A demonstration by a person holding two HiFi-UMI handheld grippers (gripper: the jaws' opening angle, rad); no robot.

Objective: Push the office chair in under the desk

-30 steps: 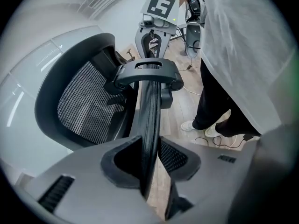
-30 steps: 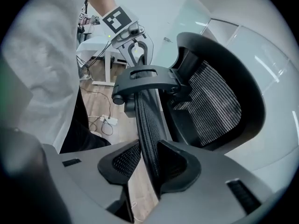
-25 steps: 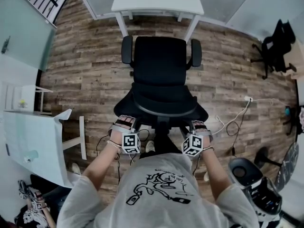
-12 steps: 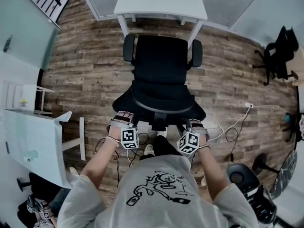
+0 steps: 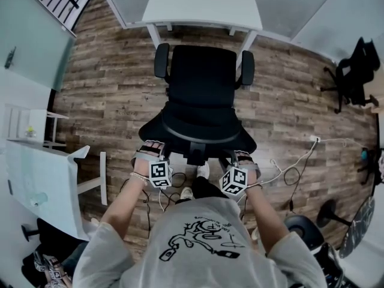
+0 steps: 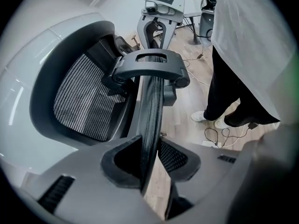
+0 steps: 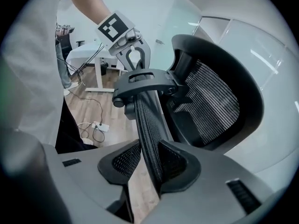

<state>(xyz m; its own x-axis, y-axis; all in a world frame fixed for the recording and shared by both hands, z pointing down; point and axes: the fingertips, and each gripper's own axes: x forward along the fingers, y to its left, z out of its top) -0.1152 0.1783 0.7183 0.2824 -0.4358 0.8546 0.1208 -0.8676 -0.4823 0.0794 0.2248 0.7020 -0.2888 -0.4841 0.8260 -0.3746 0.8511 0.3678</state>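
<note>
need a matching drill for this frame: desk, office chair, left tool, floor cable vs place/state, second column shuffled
Things:
1. desk
2. office chair
3. left tool
4. white cable

Places/states:
A. closed on the backrest rim
B. on the wood floor, right of the chair in the head view
C. white, at the top of the head view
D. black, between the person and the desk

Pairs: 1-C, 2-D, 3-A, 4-B
</note>
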